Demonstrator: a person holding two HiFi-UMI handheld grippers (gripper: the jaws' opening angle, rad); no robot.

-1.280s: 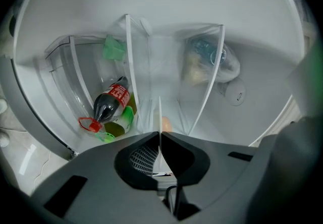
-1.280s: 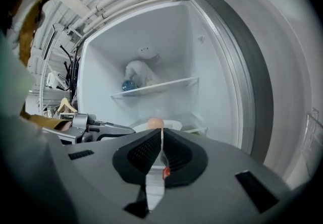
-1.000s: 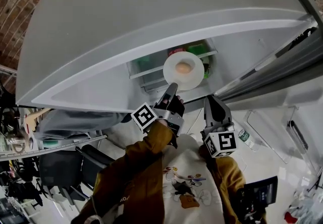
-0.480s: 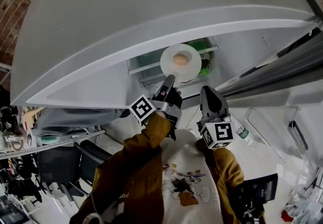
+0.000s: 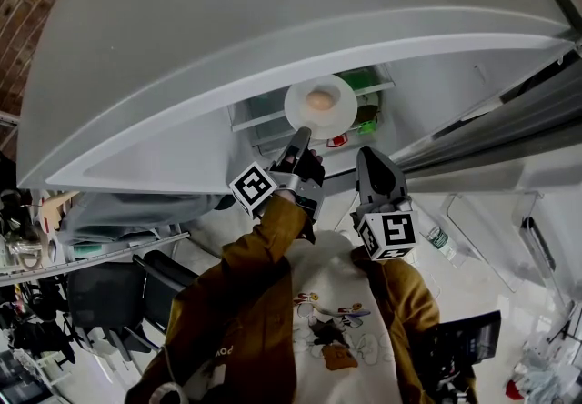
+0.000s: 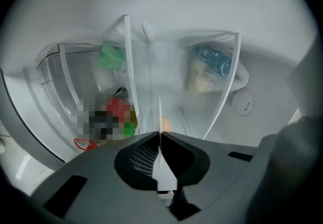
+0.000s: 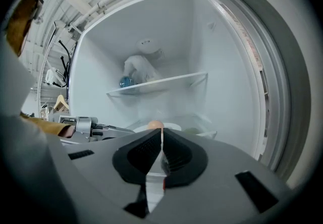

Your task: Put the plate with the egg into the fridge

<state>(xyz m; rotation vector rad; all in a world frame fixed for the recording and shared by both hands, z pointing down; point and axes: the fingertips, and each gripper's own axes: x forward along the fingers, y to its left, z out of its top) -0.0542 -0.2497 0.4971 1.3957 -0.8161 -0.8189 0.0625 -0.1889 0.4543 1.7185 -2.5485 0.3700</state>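
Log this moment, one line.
left hand-held gripper: shut on plate | egg: on plate | right hand-held gripper: shut, empty | fridge: open

One plate (image 5: 336, 116), one egg (image 5: 319, 100). Two grippers: one left (image 5: 298, 133), one right (image 5: 371, 156). One fridge (image 7: 166, 36). One shelf (image 7: 166, 82) far inside. One person (image 5: 273, 320).

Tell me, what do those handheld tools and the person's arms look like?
The left tongs and right tongs are dark grey and taper to narrow tips. Each carries a white cube printed with black square markers. The sleeves are mustard brown.
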